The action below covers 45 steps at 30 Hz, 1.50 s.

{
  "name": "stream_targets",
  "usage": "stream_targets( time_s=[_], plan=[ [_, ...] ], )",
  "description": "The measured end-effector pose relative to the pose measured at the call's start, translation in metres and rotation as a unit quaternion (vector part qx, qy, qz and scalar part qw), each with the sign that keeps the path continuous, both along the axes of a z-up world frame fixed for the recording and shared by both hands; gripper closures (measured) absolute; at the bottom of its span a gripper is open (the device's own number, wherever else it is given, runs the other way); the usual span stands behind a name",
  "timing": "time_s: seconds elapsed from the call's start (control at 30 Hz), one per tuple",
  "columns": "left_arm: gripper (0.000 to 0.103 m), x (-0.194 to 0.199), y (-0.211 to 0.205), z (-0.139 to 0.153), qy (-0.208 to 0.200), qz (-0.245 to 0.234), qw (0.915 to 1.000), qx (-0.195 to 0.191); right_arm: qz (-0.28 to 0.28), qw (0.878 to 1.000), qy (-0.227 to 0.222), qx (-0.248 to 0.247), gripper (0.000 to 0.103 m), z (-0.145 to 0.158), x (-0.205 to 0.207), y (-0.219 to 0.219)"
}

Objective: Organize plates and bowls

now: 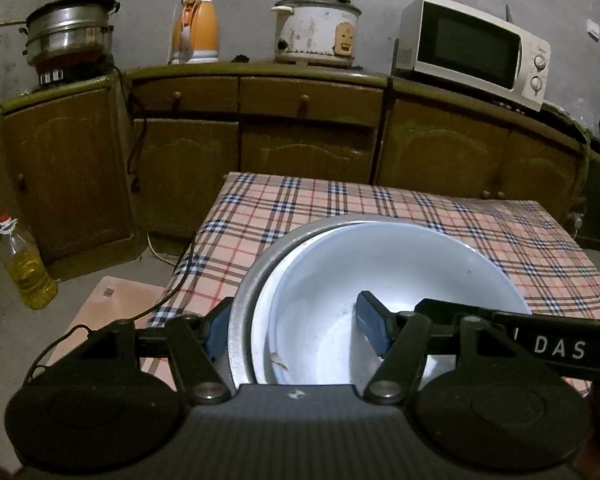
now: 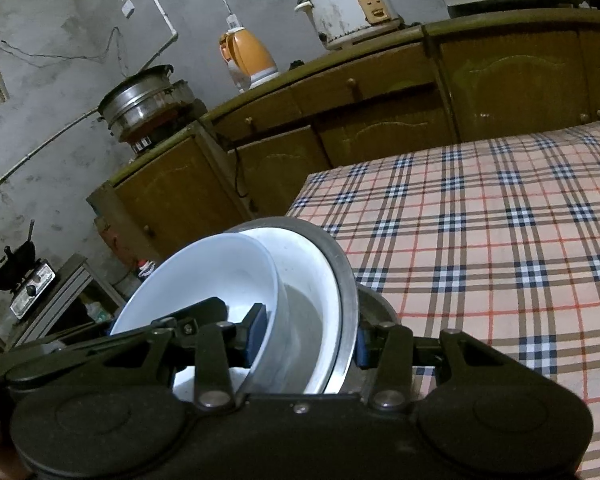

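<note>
**Both grippers straddle the rims of one nested stack at the table's near-left corner**

Starting at your left: the oil bottle (image 1: 30, 270) stands on the floor beside the brown cabinets (image 1: 180, 176). On the counter above, the steel pot (image 1: 70, 30), the orange kettle (image 1: 196, 32), the rice cooker (image 1: 316, 30) and the microwave (image 1: 474, 48) sit in a row.

Your left gripper (image 1: 296, 330) has its jaws spread wide. One blue pad (image 1: 218, 336) lies outside the metal bowl (image 1: 252, 280), close against its wall; the other pad is down inside the white bowl (image 1: 388, 276). Both rims sit between the pads, but you cannot tell from this view whether they actually pinch.

The white bowl is nested, tilted, in a white dish (image 2: 320, 280) that sits in the metal bowl. The stack is over the checked tablecloth (image 1: 500, 232).

Your right gripper (image 2: 308, 336) works the same stack from the other side. Its left pad is inside, by the white bowl's wall, and its right pad (image 2: 362, 346) sits outside the metal rim. Whether it grips firmly is unclear.
</note>
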State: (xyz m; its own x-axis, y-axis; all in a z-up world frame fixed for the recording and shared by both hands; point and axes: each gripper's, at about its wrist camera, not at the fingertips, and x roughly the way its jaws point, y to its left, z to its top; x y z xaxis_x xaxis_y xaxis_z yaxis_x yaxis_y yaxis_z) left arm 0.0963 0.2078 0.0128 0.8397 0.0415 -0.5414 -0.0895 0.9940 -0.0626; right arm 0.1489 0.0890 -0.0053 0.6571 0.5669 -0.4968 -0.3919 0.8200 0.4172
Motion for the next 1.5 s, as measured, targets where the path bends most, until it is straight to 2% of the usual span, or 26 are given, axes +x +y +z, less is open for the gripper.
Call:
stream_targets(
  time_s=[0.67, 1.5],
  plan=[
    [0.037, 0.009, 0.017, -0.029, 0.021, -0.003, 0.9997, -0.01, -0.006, 1.0, 0.026, -0.014, 0.051, -0.032, 0.007, 0.018],
    [0.037, 0.021, 0.02, -0.051, 0.016, -0.014, 0.9998, -0.006, -0.02, 0.999, 0.033, -0.021, 0.051, -0.054, 0.015, 0.028]
  ],
)
